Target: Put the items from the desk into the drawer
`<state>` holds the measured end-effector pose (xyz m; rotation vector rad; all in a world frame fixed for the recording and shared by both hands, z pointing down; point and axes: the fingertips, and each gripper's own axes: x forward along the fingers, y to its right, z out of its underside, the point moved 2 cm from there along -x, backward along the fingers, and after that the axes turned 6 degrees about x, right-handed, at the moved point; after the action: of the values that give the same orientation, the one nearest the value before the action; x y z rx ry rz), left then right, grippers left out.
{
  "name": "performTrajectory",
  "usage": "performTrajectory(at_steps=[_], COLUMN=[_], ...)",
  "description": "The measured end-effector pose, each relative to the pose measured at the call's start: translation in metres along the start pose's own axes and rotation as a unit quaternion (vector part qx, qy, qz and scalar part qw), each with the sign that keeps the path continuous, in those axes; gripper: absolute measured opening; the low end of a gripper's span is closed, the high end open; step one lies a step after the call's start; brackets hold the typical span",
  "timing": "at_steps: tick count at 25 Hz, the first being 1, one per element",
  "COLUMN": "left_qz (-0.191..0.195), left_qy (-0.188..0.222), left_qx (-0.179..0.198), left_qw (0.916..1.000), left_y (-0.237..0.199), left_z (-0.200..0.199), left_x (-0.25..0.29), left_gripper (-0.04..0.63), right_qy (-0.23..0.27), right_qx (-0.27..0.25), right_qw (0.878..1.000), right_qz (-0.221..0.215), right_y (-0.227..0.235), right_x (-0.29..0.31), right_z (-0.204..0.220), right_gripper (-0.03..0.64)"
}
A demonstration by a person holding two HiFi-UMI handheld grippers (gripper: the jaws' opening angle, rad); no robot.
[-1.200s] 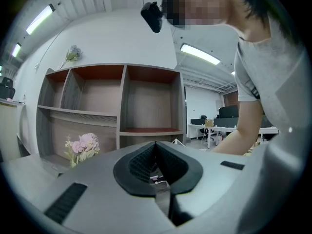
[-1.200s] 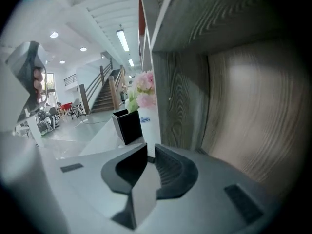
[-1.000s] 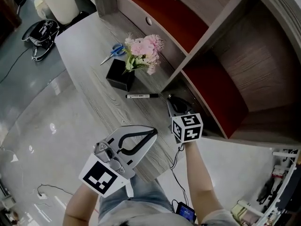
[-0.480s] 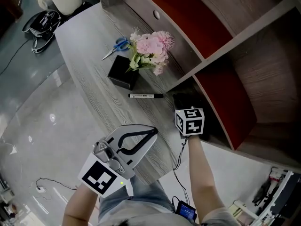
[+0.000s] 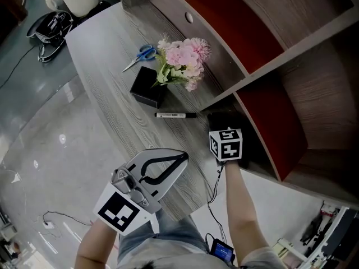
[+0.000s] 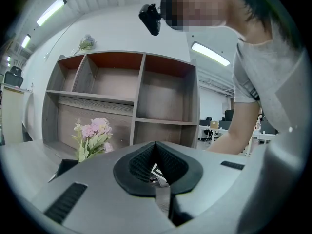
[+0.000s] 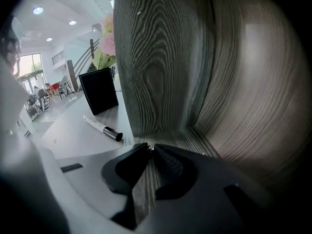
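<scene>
Right gripper [image 5: 220, 121] has slid far in under the shelf [image 5: 291, 35] since a second ago.
Its two jaws are pressed together with nothing in them, and in the right gripper view they point at the wood wall in the dark corner where the desk [image 5: 106, 108] meets the shelf. The left gripper [image 5: 183, 157] hangs over the near edge of the desk, jaws also pressed together and holding nothing. A pen [image 5: 175, 115] lies flat on the desk, just left of the right gripper. Farther away stands a black box [image 5: 147, 87] with pink flowers [image 5: 184, 58] in it. Blue scissors [image 5: 140, 55] lie on the desk beyond the box. All three things are on the desk and no gripper touches them.
</scene>
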<state>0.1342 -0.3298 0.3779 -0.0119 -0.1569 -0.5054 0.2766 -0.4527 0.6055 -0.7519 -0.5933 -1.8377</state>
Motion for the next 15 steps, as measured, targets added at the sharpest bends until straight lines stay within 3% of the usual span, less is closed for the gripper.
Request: performTrajectory(at_steps=[6, 15], left_qz=[-0.001, 0.016], left_qy=[0.000, 0.016], left_qx=[0.006, 0.024], left_qw=[1.0000, 0.9994], left_y=[0.001, 0.020], left_z=[-0.002, -0.018], left_x=[-0.008, -0.022], left_gripper=[0.008, 0.008], right_qy=[0.003, 0.074], right_qx=[-0.011, -0.011], right_qw=[1.000, 0.997], right_qz=[-0.004, -0.033], right_y=[-0.011, -0.048], right_x=[-0.008, -0.064], right_z=[-0.002, -0.023], right_gripper=[0.051, 0.051])
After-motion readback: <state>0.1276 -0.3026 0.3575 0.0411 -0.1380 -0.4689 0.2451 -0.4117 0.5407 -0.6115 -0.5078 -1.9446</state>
